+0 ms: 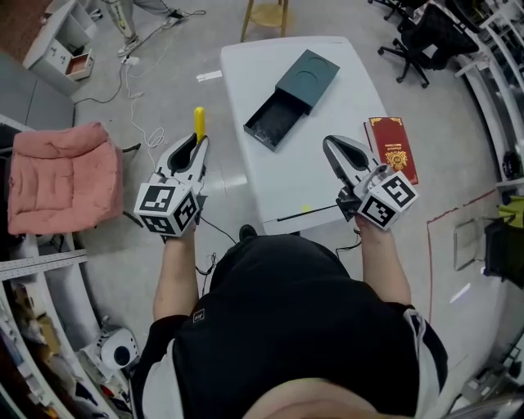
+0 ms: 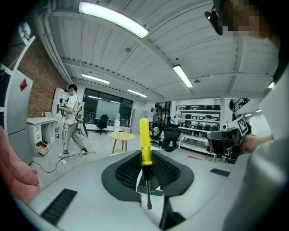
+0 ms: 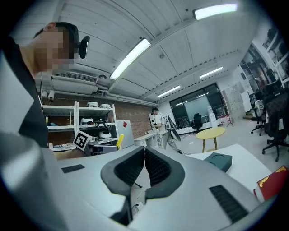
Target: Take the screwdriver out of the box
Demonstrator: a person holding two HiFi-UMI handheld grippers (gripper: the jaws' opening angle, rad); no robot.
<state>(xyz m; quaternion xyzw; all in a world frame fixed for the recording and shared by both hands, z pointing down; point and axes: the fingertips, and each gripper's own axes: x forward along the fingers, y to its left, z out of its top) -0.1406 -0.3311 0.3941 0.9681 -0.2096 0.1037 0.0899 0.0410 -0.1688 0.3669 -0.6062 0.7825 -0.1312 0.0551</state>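
My left gripper [image 1: 197,146] hangs in the air left of the white table [image 1: 246,74], shut on a screwdriver [image 1: 199,121] whose yellow handle sticks out past the fingertips. In the left gripper view the screwdriver [image 2: 145,142] stands upright between the pads of the left gripper [image 2: 146,158], its thin shaft pointing down. The dark box [image 1: 292,96] lies on the table with its drawer slid out and nothing visible inside. My right gripper [image 1: 332,146] hovers over the table's near right part, shut with nothing in it. The right gripper view shows the right gripper [image 3: 144,152] with its pads meeting at the tips, and the box [image 3: 217,161] beyond.
A red booklet [image 1: 394,147] lies on the table's right side. A thin black rod [image 1: 307,214] rests near the front edge. A pink chair [image 1: 61,176] stands on the floor to the left, a stool [image 1: 266,15] beyond the table, office chairs [image 1: 422,37] at far right.
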